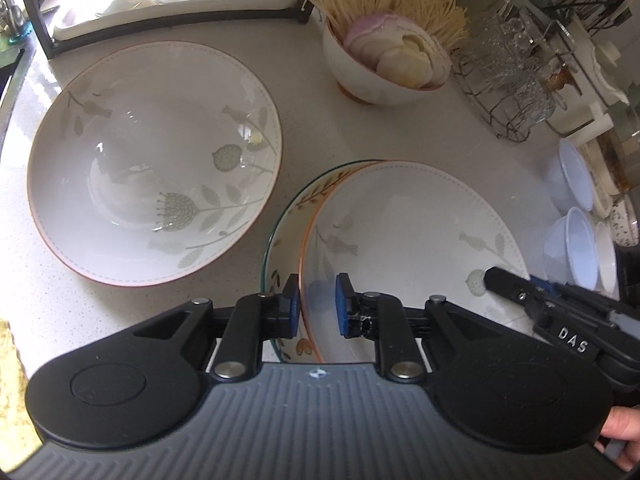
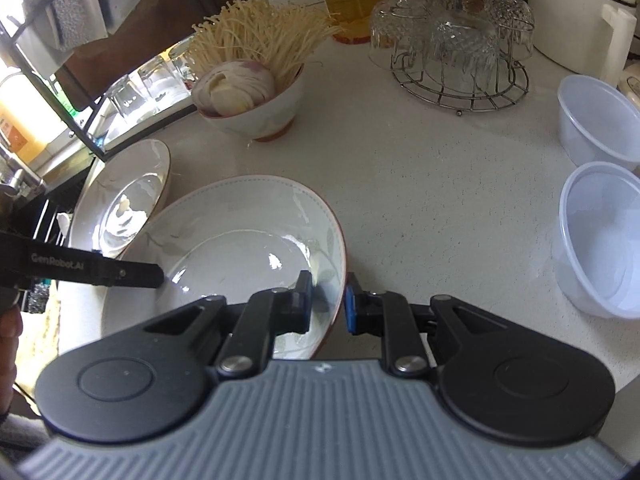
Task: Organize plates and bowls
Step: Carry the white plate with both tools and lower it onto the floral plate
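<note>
Bowls are partly gathered: a white bowl with bird and leaf print (image 1: 412,240) sits nested in a bowl with a green rim and orange leaves (image 1: 286,240) on the pale tabletop (image 1: 312,128), toward its near edge. Both tongs have that top bowl by the rim. The left tongs (image 1: 316,304) straddle its near-left rim, one blue pad inside and one outside, though I cannot tell whether the pads press or have let go. The right tongs (image 2: 329,300) are clenched on the opposite rim, pads tight against the wall. So one stacking step looks finished or nearly so (the bowl seems seated, not hanging). Left to do, I would judge: the big matching bowl (image 1: 156,160) lies alone just beside the stack, to its left, and wants collecting. Farther back a small bowl (image 1: 384,68) holds sliced onion and enoki mushrooms; it is in use, so it may stay. Clear plastic tubs (image 2: 600,184) stand loose on the right, well apart from the ceramics. A wire rack of glasses (image 2: 456,56) is at the back. No flat plates show clearly.
</note>
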A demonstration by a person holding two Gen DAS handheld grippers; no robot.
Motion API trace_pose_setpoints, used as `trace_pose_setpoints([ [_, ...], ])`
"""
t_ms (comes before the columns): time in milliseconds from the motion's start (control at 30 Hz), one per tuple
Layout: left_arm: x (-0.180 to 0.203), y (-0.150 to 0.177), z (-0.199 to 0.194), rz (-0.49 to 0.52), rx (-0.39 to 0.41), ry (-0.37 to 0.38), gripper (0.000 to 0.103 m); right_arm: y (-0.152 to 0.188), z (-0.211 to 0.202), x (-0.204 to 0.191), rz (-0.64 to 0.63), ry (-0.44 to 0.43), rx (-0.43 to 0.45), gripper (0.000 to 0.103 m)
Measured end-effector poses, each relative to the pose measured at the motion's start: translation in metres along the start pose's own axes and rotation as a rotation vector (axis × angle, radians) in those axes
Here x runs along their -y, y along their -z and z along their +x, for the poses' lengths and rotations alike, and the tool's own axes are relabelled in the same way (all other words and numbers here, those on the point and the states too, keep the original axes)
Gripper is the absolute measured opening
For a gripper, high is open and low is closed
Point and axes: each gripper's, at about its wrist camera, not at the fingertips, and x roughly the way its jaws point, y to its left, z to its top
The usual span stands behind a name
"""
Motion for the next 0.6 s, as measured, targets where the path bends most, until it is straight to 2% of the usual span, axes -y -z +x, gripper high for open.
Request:
trace_pose_setpoints([
  [233, 0.005, -0.005, 0.001, 0.044, -0.001, -0.040, 0.020, -0.006, 0.004, -0.007, -0.050, 0.034, 0.012, 0.019],
  [467, 0.000, -0.008, -0.002, 0.042, 0.004, -0.042, 0.020, -0.001, 0.013, -0.006, -0.033, 0.015, -0.022, 0.020],
  [600, -0.006, -0.008, -0.005, 0.008, 0.007, -0.014, 0.020, -0.001, 0.016, -0.009, -0.031, 0.021, -0.025, 0.022],
])
